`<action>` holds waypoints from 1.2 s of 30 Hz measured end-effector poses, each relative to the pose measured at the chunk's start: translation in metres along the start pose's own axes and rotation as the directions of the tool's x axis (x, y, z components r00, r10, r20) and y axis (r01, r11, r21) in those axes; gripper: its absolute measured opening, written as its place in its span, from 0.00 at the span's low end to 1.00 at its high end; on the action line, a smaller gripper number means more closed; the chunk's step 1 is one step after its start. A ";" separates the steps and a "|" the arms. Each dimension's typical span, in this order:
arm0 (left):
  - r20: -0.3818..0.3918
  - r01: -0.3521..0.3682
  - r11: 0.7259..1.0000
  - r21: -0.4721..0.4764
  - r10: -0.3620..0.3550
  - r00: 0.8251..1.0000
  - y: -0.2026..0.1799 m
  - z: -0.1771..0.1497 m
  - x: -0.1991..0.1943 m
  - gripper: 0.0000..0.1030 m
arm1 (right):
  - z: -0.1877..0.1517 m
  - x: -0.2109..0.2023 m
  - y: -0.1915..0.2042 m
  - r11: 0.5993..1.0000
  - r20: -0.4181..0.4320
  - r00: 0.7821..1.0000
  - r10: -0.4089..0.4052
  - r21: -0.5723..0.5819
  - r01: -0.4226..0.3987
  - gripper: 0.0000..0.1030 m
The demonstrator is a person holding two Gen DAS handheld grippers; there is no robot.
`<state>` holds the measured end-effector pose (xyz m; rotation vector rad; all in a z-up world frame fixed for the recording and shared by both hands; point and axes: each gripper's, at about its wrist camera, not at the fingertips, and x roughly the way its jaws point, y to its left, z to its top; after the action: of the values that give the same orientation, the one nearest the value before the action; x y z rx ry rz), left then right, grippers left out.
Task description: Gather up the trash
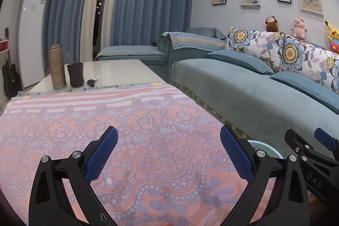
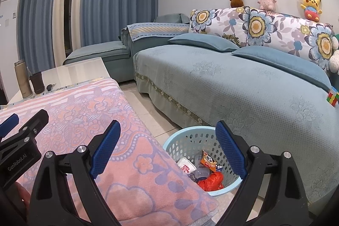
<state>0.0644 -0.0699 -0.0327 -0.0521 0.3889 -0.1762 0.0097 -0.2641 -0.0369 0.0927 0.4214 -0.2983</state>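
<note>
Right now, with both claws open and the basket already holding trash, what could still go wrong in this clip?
1. The basket sits on the floor tight against the cloth-covered table edge; a low swing of the right claw might tip it and spill the wrappers.
2. The thermos, dark cup and keys at the table's far end could be mistaken for trash.
3. The left claw hovers close over the cloth and might snag it.

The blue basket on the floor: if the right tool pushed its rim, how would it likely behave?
The basket looks like thin perforated plastic, so probably light and prone to sliding on the smooth tile. Its load, a red bag, a paper cup and a snack wrapper, seems light, so a high push might tip it.
</note>
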 end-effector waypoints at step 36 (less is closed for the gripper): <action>0.039 -0.116 0.989 0.093 0.113 0.993 -0.002 0.020 -0.041 0.92 | 0.020 -0.047 0.005 1.000 0.089 0.996 -0.021 0.003 0.021 0.84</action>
<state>0.0344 -0.0638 0.0010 0.0605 0.3489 -0.0803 -0.0218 -0.2504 0.0007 0.0765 0.3339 -0.3221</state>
